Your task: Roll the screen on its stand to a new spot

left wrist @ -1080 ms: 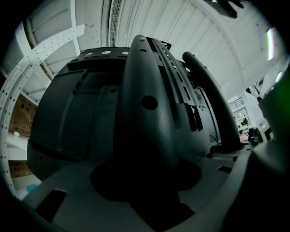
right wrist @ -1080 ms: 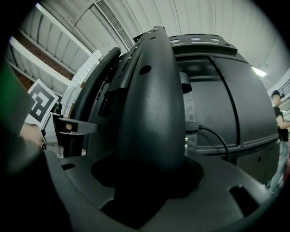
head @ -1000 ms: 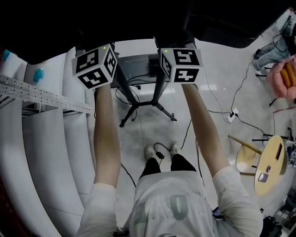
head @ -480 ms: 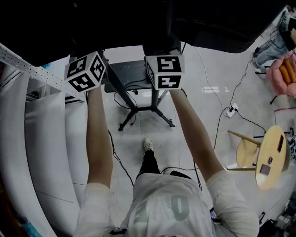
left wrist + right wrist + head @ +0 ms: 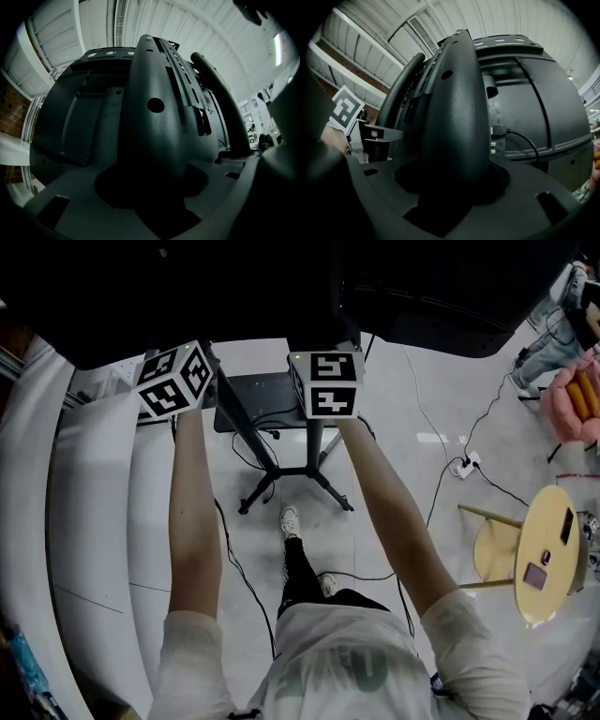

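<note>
CLAMPED ON: The left tool [image 5: 151,180] and right tool [image 5: 452,180] each clamp a black upright metal rail [image 5: 154,101] behind the large black screen [image 5: 422,287], on its black legged stand [image 5: 312,451] at the far middle of the pale floor [image 5: 394,427]. Rolling seems under way; next, an even two-handed push.

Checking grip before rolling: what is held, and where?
The screen: left hand-held gripper and right hand-held gripper each clamp a vertical rail on its back.

A lab-like hall: glossy pale floor [image 5: 441,381] crossed by cables [image 5: 232,559], a power strip [image 5: 461,465], ribbed white ceiling [image 5: 211,28].
</note>
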Motion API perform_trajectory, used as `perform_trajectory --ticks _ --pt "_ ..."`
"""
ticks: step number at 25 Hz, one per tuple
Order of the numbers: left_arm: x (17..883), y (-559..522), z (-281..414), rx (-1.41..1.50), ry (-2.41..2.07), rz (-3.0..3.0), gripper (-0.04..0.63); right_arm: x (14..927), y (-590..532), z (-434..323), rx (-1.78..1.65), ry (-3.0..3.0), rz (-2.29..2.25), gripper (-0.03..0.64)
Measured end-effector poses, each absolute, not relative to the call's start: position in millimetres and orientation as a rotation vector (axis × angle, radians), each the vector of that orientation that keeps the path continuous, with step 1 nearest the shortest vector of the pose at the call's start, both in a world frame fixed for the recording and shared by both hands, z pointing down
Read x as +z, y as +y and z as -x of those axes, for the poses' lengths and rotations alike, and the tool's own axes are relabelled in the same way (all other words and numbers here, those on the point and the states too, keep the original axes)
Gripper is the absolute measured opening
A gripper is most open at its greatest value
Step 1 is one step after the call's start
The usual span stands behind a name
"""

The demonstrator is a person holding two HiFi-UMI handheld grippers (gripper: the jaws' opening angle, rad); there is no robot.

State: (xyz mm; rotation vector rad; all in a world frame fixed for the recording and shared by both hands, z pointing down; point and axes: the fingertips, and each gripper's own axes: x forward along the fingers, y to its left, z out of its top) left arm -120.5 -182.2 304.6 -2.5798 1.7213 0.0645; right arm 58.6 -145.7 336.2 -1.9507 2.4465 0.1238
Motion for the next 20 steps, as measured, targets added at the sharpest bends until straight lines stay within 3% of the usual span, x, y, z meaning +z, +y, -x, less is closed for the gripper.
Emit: perform_trajectory --ticks 12,20 --pt "302.9 -179.3 121.7 0.083 1.646 2.664 0.218 330.6 -132.1 -55.7 0.123 2.391 2.069 0.232" --pt "294.4 -167.6 131.2 0.118 1.777 2.525 0.216 322.8 -141.1 -51.7 0.185 2.454 1.905 0.23"
